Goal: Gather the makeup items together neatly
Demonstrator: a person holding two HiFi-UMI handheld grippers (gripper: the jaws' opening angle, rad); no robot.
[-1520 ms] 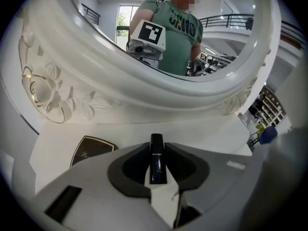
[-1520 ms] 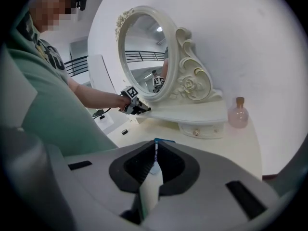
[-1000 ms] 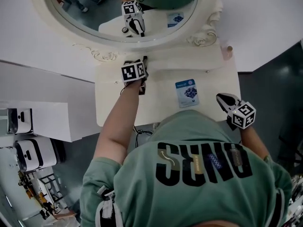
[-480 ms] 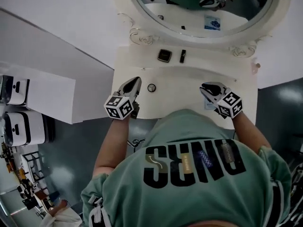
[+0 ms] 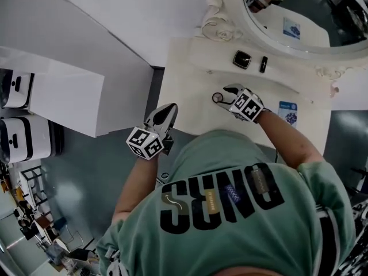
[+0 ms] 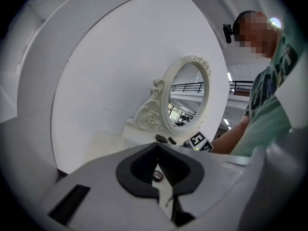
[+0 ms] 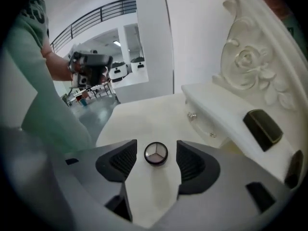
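Observation:
A small round compact (image 7: 156, 153) lies on the cream dressing table (image 5: 190, 105), and it also shows in the head view (image 5: 217, 97). My right gripper (image 7: 156, 148) straddles it. Its jaws are opening and the pads stand clear of the compact on both sides. In the head view the right gripper (image 5: 228, 94) reaches in from the right. A square black compact (image 5: 242, 58) and a black lipstick tube (image 5: 263, 64) sit side by side on the raised shelf below the mirror. My left gripper (image 5: 167, 112) hangs shut and empty off the table's left front corner.
An ornate oval mirror (image 5: 287, 16) stands at the back of the table. A blue card (image 5: 288, 112) lies at the right. A small drawer knob (image 7: 191, 115) sticks out under the shelf. White cabinets (image 5: 34, 96) stand to the left over grey floor.
My left gripper shut and drew back from the shelf to the table's left front corner. My right gripper crossed from the right front to the round compact and spread its jaws.

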